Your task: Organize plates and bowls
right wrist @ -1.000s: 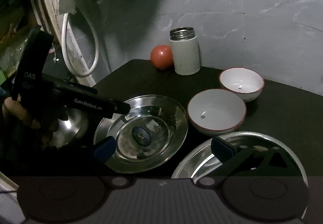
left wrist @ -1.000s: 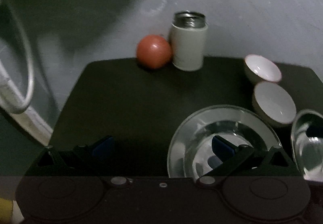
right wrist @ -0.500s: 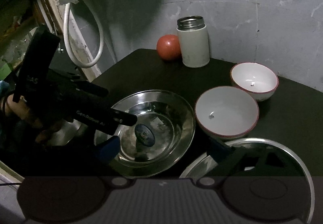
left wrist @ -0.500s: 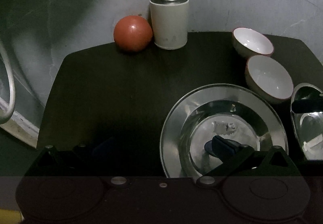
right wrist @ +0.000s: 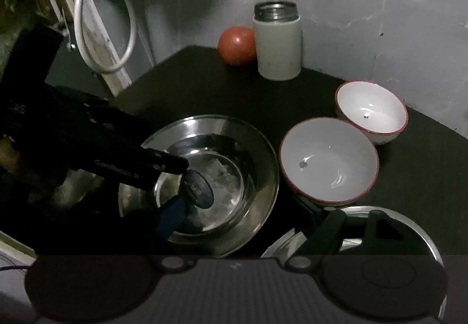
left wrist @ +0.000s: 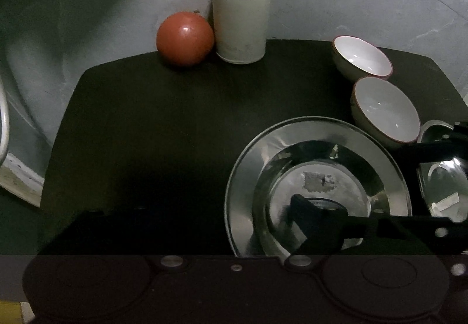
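On the dark table lies a steel plate (left wrist: 318,186) (right wrist: 204,183) with a blue sticker in its well. My left gripper (left wrist: 204,221) stands open, its right finger over the plate's well and its left finger far outside the rim. From the right wrist view the left gripper (right wrist: 131,160) reaches in over that plate. Two white bowls, a near one (right wrist: 327,160) (left wrist: 386,110) and a far one (right wrist: 371,110) (left wrist: 362,60), stand side by side. A second steel plate (right wrist: 409,224) (left wrist: 444,177) lies under my right gripper (right wrist: 245,221), which is open and holds nothing.
A red ball (left wrist: 184,37) and a white flask (left wrist: 241,17) stand at the table's back edge against the grey wall. A white hose (right wrist: 102,31) hangs at the left. Something shiny and metallic (right wrist: 73,186) shows behind the left gripper.
My left gripper has moved forward and lower, so its right finger now sits over the steel plate's well. The right gripper has closed in on the plates and bowls.
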